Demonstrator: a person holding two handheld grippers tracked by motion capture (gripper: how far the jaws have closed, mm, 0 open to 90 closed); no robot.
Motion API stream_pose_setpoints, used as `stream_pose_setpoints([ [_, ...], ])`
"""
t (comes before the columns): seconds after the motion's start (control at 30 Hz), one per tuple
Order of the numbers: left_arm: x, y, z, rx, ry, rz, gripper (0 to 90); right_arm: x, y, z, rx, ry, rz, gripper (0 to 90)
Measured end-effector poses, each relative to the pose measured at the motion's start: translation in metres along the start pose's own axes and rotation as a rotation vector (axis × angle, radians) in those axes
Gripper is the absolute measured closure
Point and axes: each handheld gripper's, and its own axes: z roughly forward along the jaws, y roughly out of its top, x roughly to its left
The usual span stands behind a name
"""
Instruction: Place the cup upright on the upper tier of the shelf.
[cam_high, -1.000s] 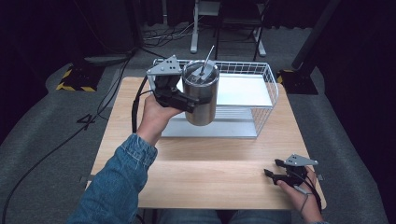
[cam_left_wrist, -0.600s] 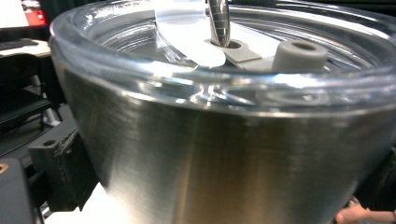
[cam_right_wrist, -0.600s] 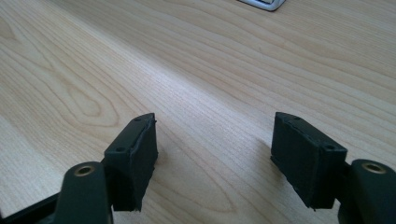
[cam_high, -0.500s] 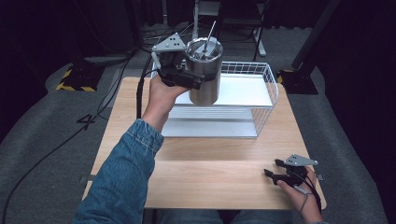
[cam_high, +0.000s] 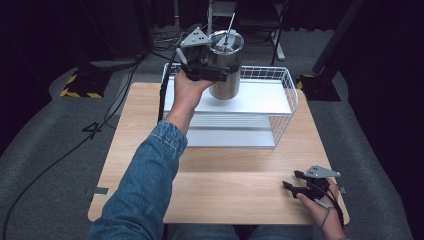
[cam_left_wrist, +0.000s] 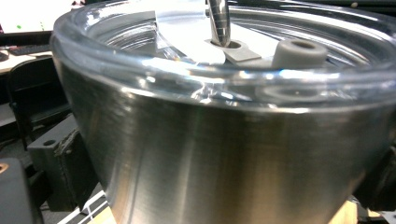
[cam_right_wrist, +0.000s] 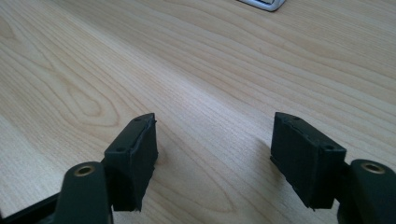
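A steel tumbler (cam_high: 226, 70) with a clear lid and a metal straw (cam_high: 230, 24) is held up over the white wire basket (cam_high: 285, 107). My left gripper (cam_high: 215, 74) is shut on the tumbler's side, just under the lid. In the left gripper view the tumbler's brushed wall (cam_left_wrist: 224, 158) and clear lid (cam_left_wrist: 187, 51) are very close, with the straw (cam_left_wrist: 218, 21) standing in its slot. My right gripper (cam_high: 295, 181) rests low at the table's front right corner, and in the right gripper view its gripper (cam_right_wrist: 212, 154) is open over bare wood with nothing between the jaws.
The wire basket has a white shelf (cam_high: 260, 97) inside it and stands at the back middle of the wooden table (cam_high: 140, 130). A cable (cam_high: 162, 95) trails from the left gripper off the table's back left. Dark floor and equipment surround the table.
My left gripper has carried the tumbler upward and farther back over the basket. The right gripper has stayed where it was.
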Motion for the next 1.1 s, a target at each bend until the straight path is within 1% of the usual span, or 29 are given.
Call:
stream_pose_setpoints([
  [0.07, 0.001, -0.002, 0.005, 0.009, 0.011, -0.005, 3.6, 0.0, 0.0, 0.0, 0.0, 0.001, 0.0, 32.1],
  [0.1, 0.003, -0.005, 0.01, 0.017, 0.024, -0.006, 3.6, 0.0, 0.0, 0.0, 0.001, 0.002, -0.001, 32.1],
  [0.27, 0.007, -0.01, 0.017, 0.03, 0.041, -0.013, 3.6, 0.0, 0.0, 0.0, 0.001, 0.001, -0.002, 32.1],
  [0.3, 0.008, -0.011, 0.018, 0.03, 0.043, -0.013, 3.6, 0.0, 0.0, 0.0, 0.001, 0.002, -0.002, 32.1],
  [0.37, 0.011, -0.015, 0.02, 0.028, 0.043, -0.03, 3.6, 0.0, 0.0, 0.0, 0.001, 0.002, -0.002, 32.1],
  [0.4, 0.013, -0.016, 0.021, 0.037, 0.042, -0.038, 3.6, 0.0, 0.0, 0.0, 0.0, 0.002, -0.001, 32.1],
  [0.5, 0.014, -0.019, 0.024, 0.06, 0.052, -0.032, 3.6, 0.0, 0.0, 0.0, 0.001, 0.003, -0.001, 32.1],
  [0.53, 0.014, -0.02, 0.025, 0.066, 0.053, -0.036, 3.6, 0.0, 0.0, 0.0, 0.001, 0.003, -0.001, 32.1],
  [0.77, 0.015, -0.026, 0.031, 0.085, 0.052, -0.05, 3.6, 0.0, 0.0, 0.0, 0.001, 0.001, -0.005, 32.1],
  [0.8, 0.015, -0.028, 0.032, 0.088, 0.057, -0.052, 3.6, 0.0, 0.0, 0.0, 0.001, 0.001, -0.005, 32.1],
  [0.93, 0.014, -0.029, 0.033, 0.084, 0.062, -0.043, 3.5, 0.001, 0.0, 0.0, 0.001, 0.0, -0.002, 32.2],
  [1.03, 0.012, -0.029, 0.034, 0.087, 0.065, -0.027, 3.5, 0.001, 0.0, 0.0, 0.001, -0.001, -0.005, 32.2],
  [1.1, 0.012, -0.03, 0.035, 0.083, 0.069, -0.029, 3.5, 0.001, 0.0, 0.0, 0.0, -0.002, -0.004, 32.2],
])
